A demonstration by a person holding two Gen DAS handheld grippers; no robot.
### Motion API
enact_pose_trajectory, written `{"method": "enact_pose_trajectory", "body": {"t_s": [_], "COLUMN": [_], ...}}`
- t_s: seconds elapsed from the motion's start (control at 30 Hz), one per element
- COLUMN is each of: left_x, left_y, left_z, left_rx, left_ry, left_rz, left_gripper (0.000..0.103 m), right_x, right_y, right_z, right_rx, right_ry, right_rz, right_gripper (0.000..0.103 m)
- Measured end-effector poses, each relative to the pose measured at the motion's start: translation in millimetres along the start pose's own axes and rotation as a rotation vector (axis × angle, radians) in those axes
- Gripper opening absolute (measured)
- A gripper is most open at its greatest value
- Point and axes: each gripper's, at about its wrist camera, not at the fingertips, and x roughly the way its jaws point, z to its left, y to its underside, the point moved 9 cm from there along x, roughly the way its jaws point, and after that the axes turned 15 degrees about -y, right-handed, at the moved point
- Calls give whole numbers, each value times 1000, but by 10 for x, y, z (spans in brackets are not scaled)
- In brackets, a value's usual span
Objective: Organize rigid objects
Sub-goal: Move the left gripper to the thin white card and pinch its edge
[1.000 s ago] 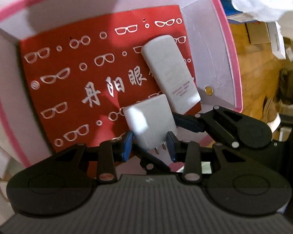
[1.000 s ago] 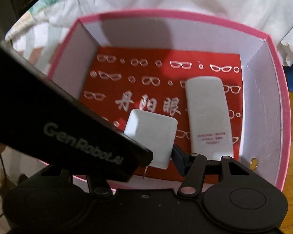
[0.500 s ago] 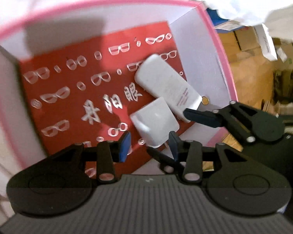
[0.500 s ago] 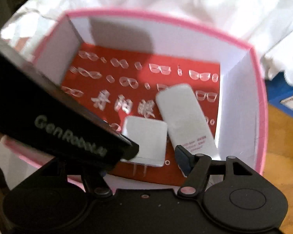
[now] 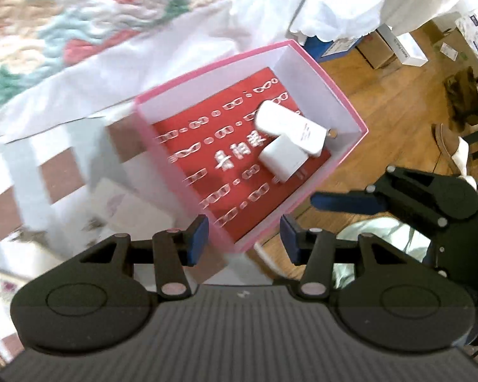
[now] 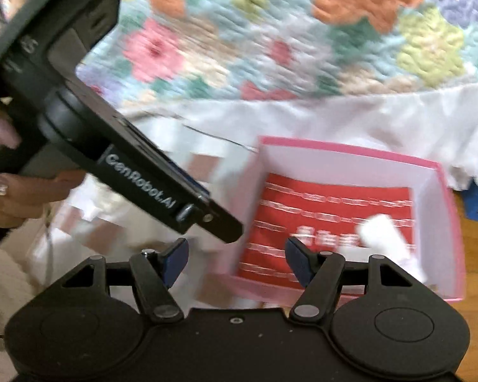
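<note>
Both grippers have withdrawn from the pink box (image 5: 331, 73) since the earlier frames, where the left gripper (image 5: 243, 238) had the white plug adapter (image 5: 283, 157) between its pads. Its jaws are now opening, with nothing held; only the near corner of the box shows in the gap. Ahead of the left jaws, the adapter lies on the red printed card (image 5: 207, 146) (eyeglass pattern) lining the box floor, touching the oblong white power bank (image 5: 290, 127) just beyond it. The right gripper (image 6: 235, 259) has its jaws set wide and empty, with the box ahead and to the right. A hand (image 6: 19, 197) grips the left tool's handle. The box rests on a white cloth (image 6: 334, 121) beside a floral quilt (image 6: 271, 31).
</note>
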Motion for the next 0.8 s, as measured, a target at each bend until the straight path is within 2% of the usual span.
{"method": "enact_pose_trajectory", "body": {"t_s": [0.17, 0.33, 0.43, 0.57, 0.7, 0.8], "left_x": [-267, -330, -222, 65, 370, 577], "left_y": [321, 584, 751, 1014, 1257, 1398], "left_z": [308, 630, 815, 985, 1134, 1222], "left_rx": [-19, -66, -110, -169, -233, -282], "left_ry": [-46, -73, -85, -70, -69, -80], "left_rz": [-17, -23, -19, 37, 73, 90], "left_gripper": [50, 51, 52, 52, 52, 52], "right_x": [63, 150, 309, 597, 940, 1190], "right_y": [130, 264, 364, 500, 635, 743], "right_z": [344, 638, 677, 631, 584, 606], "right_rx": [-15, -22, 22, 41, -38, -171], "right_ry": [-85, -149, -171, -168, -145, -99], "right_rz": [5, 27, 55, 92, 150, 211], "right_gripper": [72, 72, 72, 72, 72, 72]}}
